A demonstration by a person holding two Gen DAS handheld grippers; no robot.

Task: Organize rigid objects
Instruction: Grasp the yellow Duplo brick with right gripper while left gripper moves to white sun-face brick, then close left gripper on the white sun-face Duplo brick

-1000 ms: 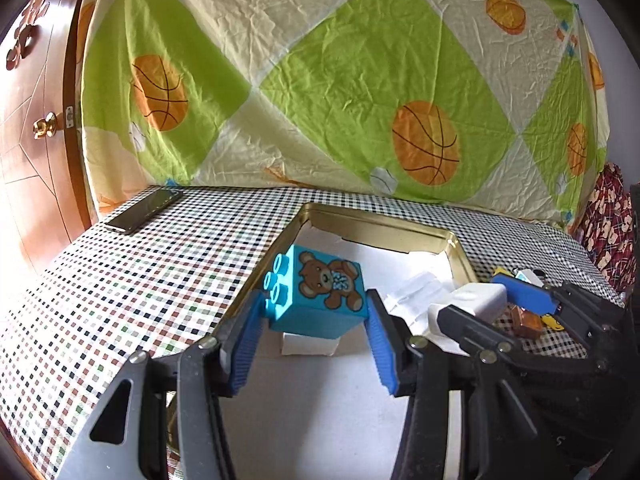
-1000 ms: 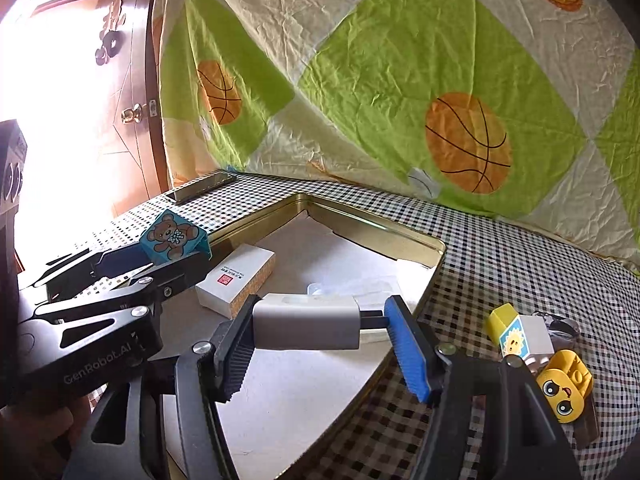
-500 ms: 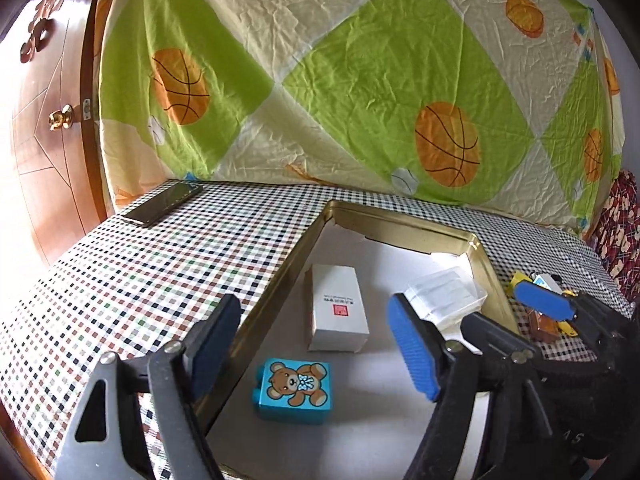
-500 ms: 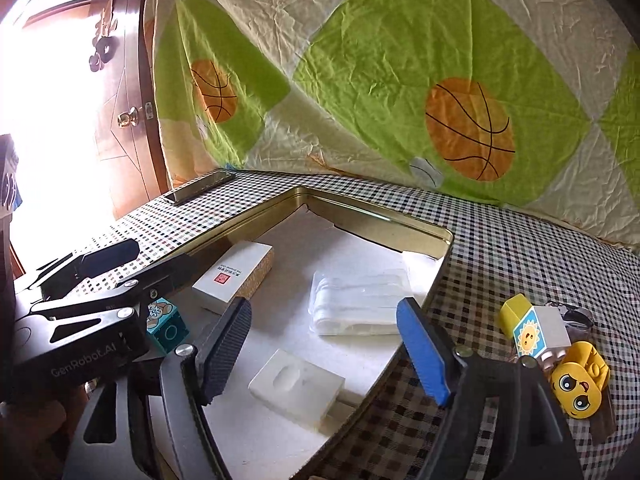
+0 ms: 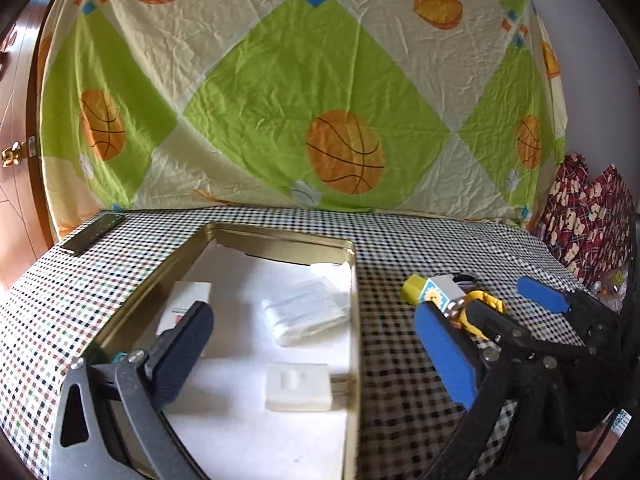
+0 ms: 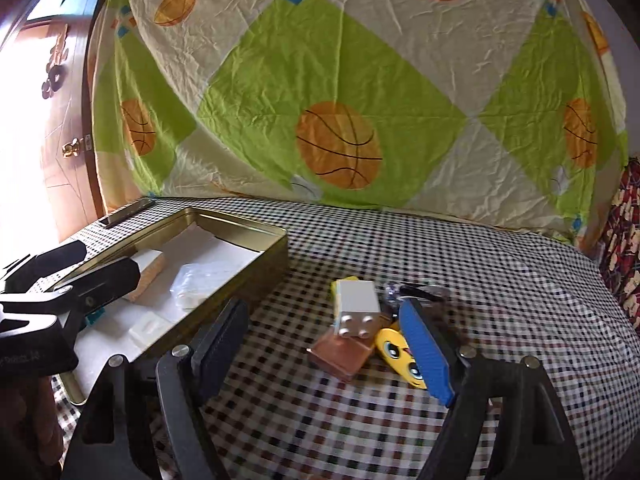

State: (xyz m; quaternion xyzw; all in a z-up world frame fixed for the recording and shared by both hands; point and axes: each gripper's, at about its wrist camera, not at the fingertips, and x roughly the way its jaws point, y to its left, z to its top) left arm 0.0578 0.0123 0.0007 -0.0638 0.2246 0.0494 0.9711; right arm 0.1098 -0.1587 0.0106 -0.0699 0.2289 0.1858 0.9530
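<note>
- Gold tin (image 5: 352, 304) on the checkered tabletop (image 5: 400, 240) holds a white charger (image 5: 298, 387), clear packet (image 5: 308, 312) and white box (image 5: 186, 300).
- Left tongs (image 5: 316, 354) and right tongs (image 6: 324, 348): wide, empty.
- Toy blocks (image 6: 356, 308) lie beside the tin.

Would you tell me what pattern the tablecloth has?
The tablecloth has a small black-and-white check with scattered coloured squares, clearest in the right wrist view.

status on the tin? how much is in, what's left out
Done: white charger, boxed item and clear packet lie in the gold tin. In hand: nothing; left gripper and right gripper are both open. Left: toy brick, yellow emoji toy and brown block on the checked cloth.
</note>
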